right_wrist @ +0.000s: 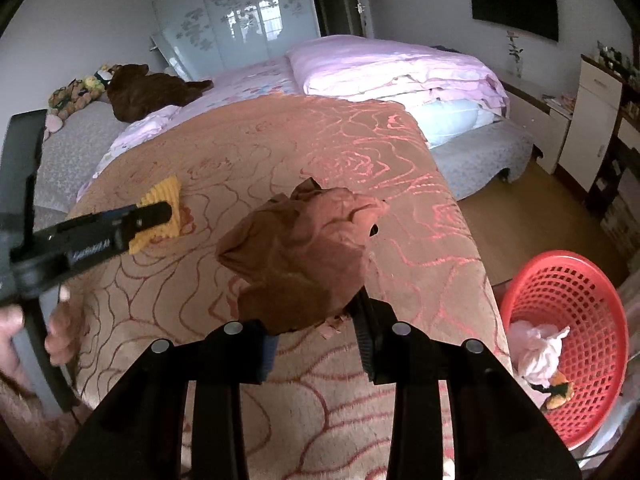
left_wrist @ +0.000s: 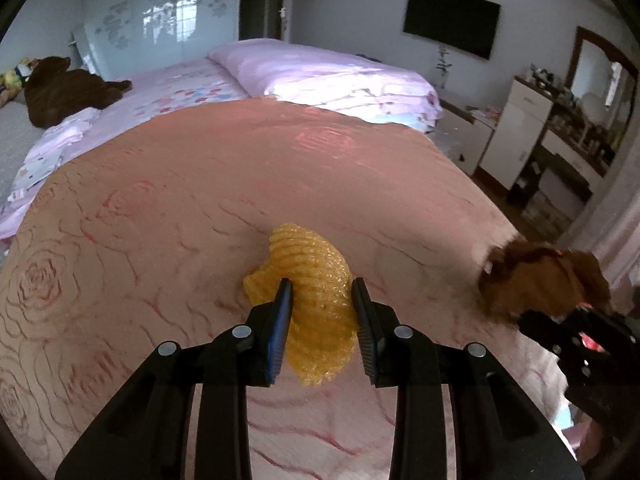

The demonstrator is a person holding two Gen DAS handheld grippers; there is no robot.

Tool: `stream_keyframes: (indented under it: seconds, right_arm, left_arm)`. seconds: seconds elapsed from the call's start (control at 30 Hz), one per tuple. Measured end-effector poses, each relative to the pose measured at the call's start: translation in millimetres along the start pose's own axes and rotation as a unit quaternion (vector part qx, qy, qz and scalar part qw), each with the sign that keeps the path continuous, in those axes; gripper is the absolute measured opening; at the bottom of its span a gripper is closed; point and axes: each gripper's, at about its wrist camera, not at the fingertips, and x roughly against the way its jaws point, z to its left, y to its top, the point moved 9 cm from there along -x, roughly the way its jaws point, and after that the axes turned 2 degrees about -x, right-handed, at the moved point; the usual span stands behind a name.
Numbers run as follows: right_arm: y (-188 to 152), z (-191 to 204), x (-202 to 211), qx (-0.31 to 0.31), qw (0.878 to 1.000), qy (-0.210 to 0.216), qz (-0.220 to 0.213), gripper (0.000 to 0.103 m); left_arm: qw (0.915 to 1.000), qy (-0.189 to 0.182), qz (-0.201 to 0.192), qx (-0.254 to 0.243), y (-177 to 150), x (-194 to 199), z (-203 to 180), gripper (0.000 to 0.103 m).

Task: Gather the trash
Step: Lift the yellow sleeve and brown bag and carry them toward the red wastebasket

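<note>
Sitting btwn left tongs (left_wrist: 322,292): foam net (left_wrist: 310,280)

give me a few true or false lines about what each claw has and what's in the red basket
1. The left claw grips yellow foam netting. True.
2. The right claw is empty. False: it holds crumpled brown paper.
3. The red basket sits on the bed. False: it stands on the floor beside the blanket.
4. The basket already holds white crumpled paper. True.
5. The netting is in the basket. False: it is over the blanket, between the left claw's fingers.
</note>
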Motion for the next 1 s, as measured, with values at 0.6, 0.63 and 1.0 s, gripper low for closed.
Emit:
stream_keyframes:
  seconds: [0.6, 0.63, 1.0]
  right_arm:
    - [-17.0, -16.5, 24.6, -0.011, 1.0, 0.001, -0.006, 0.032]
    - [-16.3, -16.8, 25.3, -0.012, 1.0, 0.001, -0.007, 0.032]
    - [-10.8, -23.4, 33.3, -0.02, 1.0, 0.0, -0.022, 0.032]
  left_arm:
    - [0.9989, 0.002, -0.009, -0.047, -19.2, 12.2, -47.4, 0.029]
    - [0.9989, 0.0, -0.009, -0.047, -19.0, 12.4, -47.2, 0.029]
    - [0.9981, -0.045, -0.029, -0.029, -10.2, 28.9, -53.1, 0.029]
